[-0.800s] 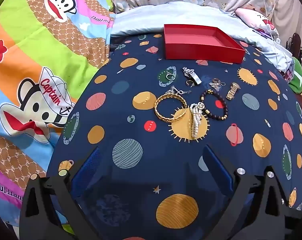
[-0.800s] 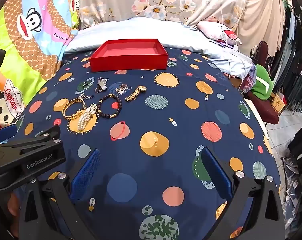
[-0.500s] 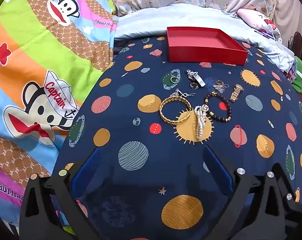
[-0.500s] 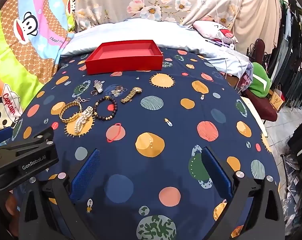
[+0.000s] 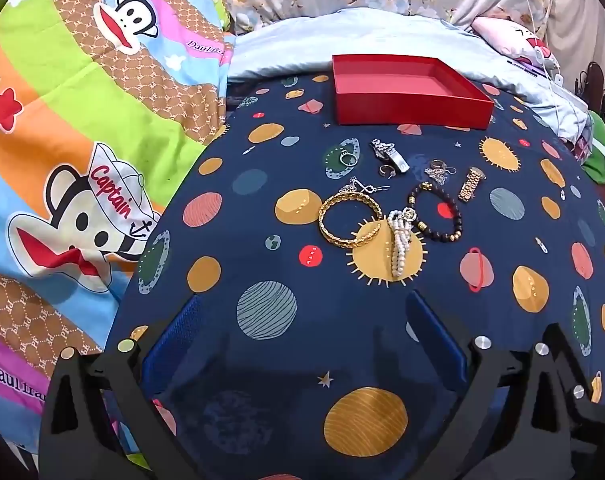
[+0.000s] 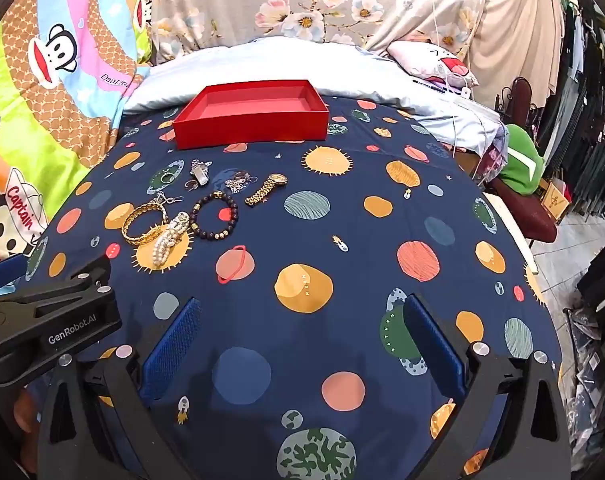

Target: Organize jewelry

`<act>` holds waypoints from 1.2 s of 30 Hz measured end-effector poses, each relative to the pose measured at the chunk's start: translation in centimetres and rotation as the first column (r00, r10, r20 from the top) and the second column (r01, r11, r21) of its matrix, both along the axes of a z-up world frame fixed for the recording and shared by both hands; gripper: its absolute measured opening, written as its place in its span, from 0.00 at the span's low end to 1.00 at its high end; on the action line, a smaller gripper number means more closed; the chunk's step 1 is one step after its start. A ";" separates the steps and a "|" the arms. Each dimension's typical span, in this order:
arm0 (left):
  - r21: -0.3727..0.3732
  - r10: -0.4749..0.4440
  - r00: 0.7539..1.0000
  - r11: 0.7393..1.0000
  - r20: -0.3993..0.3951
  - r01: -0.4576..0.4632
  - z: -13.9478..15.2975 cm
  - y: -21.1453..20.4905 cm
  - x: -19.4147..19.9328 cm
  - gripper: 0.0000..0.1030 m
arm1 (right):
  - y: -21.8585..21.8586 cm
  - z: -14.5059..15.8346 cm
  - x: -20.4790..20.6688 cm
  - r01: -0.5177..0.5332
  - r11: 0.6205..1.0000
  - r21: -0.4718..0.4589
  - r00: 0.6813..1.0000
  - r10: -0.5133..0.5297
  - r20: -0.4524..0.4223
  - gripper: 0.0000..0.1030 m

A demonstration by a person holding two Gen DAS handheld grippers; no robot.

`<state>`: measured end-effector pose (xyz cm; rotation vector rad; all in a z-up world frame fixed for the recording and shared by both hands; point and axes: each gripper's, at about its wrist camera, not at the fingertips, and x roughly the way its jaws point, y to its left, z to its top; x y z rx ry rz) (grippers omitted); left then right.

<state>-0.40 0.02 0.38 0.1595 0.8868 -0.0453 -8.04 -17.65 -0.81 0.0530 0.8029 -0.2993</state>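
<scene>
the red box sits at the far side of the bed, open side up and with nothing in it, a likely place for the jewelry to end up. the pieces lie loose on the planet-print sheet just near of it, spread apart so each can be picked singly: a gold bangle on the left, touching a string of pearls, a dark bead bracelet just to the right, a gold watch further right, and a silver watch band, a ring and some thin silver chains behind them.

the left gripper hangs over the near part of the sheet with its blue pads spread wide and nothing between them, aimed down toward the bangle and pearls. the right gripper is just as wide and bare, over sheet well to the right of the pile. nothing looks sorted yet.

readable writing: "genrobot.ai" on the left gripper's body in the right view, "captain" on the monkey's cap on the quilt, "mars" on a red dot, "saturn" on a green planet.
</scene>
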 end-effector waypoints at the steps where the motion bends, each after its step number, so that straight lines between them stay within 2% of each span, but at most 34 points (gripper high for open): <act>1: -0.001 0.000 1.000 1.000 0.000 0.000 0.0 0.0 0.0 0.96 | 0.0 0.0 0.0 0.000 1.000 0.000 1.000 0.000 -0.001 0.95; 36: -0.005 0.001 1.000 1.000 -0.003 -0.001 -0.6 0.2 0.3 0.96 | 0.0 -0.3 0.2 -0.001 1.000 0.013 1.000 0.001 -0.009 0.95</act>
